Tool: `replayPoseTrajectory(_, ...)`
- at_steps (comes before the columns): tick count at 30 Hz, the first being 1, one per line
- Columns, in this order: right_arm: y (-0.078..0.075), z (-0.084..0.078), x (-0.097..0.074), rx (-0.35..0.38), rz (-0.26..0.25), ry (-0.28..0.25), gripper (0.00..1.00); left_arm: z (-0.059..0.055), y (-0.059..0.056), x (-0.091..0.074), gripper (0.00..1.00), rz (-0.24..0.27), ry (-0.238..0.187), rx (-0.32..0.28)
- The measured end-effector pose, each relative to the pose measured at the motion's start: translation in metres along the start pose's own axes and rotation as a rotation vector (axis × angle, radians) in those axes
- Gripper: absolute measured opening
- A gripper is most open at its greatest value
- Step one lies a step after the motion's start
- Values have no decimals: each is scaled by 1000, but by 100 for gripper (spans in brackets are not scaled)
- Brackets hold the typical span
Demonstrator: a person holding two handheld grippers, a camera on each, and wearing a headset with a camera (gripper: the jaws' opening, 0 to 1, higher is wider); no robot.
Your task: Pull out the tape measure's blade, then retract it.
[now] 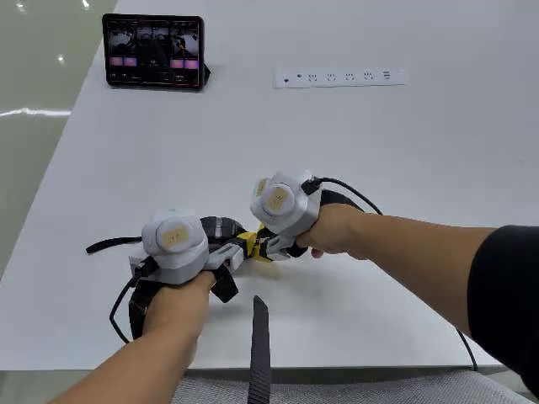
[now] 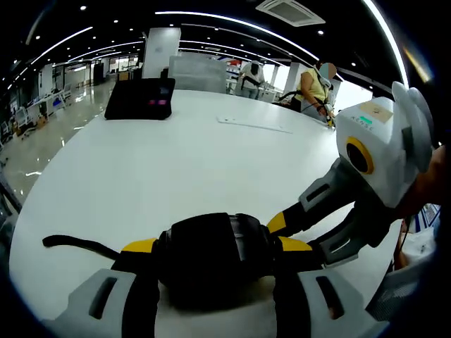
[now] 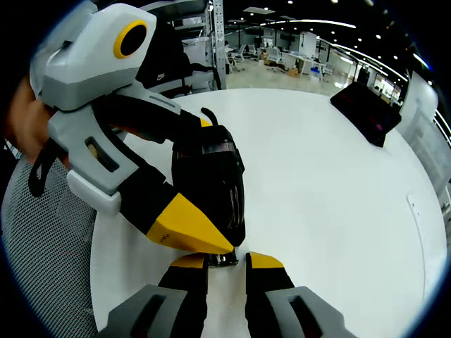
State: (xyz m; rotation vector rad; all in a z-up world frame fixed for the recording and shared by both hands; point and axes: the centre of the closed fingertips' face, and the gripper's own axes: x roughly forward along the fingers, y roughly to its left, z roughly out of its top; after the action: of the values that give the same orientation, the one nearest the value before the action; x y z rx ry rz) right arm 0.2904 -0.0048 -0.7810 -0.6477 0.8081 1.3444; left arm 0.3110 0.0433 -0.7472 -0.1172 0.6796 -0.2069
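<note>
Working over a white table (image 1: 379, 151), close to its near edge. Far back and well apart from the work: a tablet (image 1: 154, 50) propped up and a power strip (image 1: 338, 77) lying flat, neither of use here.

Left gripper (image 2: 215, 246): closed on the tape (image 3: 211, 176), a yellow tip pressed to each side of the black case. Judged an anchoring hold, to keep the case from sliding once the pull starts. Case low on the table by the front edge, mouth turned toward the right gripper (image 3: 227, 262).

Right gripper: set in close from the opposite side, nearly touching the left one and lined up with the mouth of the case. Jaws narrow, tips either side of the hook (image 3: 224, 258), with a sliver of gap showing, so apparently not yet pinched. Placed this way for a straight draw away from the case.

Strap (image 2: 70, 244): trailing loose on the table behind the case, away from both sets of jaws and off the blade's path.

Blade not yet out, going by the hook sitting at the mouth. Next, probably: close on the hook and pull level without twisting. Main risk: slipping off so small a hook.
</note>
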Motion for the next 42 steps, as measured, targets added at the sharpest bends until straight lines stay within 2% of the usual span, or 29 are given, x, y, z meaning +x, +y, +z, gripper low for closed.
replayPoseTrajectory(8, 1, 0, -16, -40, -13, -1, 17, 2, -1, -3, 61, -20, 2, 12)
replayPoseTrajectory(12, 0, -1, -25, -24, -25, -17, 16, 15, -3, -8, 61, -34, -22, 17)
replayPoseTrajectory(15, -1, -2, -32, -18, -35, -29, 17, 22, -5, -10, 67, -50, -25, 31)
replayPoseTrajectory(17, -1, -3, -39, -5, -50, -38, 18, 25, -8, -12, 66, -75, -24, 30)
replayPoseTrajectory(21, -3, -4, -52, 28, -72, -67, 21, 26, -11, -16, 74, -102, -15, 43)
replayPoseTrajectory(23, -4, -10, -60, 56, -86, -69, 24, 23, -12, -18, 78, -127, 6, 30)
replayPoseTrajectory(27, -4, -22, -73, 92, -104, -82, 27, 22, -12, -22, 85, -148, 12, 54)
replayPoseTrajectory(33, -6, -34, -92, 138, -135, -116, 29, 28, -11, -28, 96, -190, 9, 102)
replayPoseTrajectory(34, -7, -37, -96, 145, -141, -125, 29, 31, -12, -29, 98, -209, 4, 105)
replayPoseTrajectory(36, -8, -41, -102, 154, -151, -132, 30, 34, -16, -33, 99, -253, -8, 111)
replayPoseTrajectory(42, -9, -62, -124, 191, -184, -150, 34, 36, -14, -44, 99, -304, 5, 121)
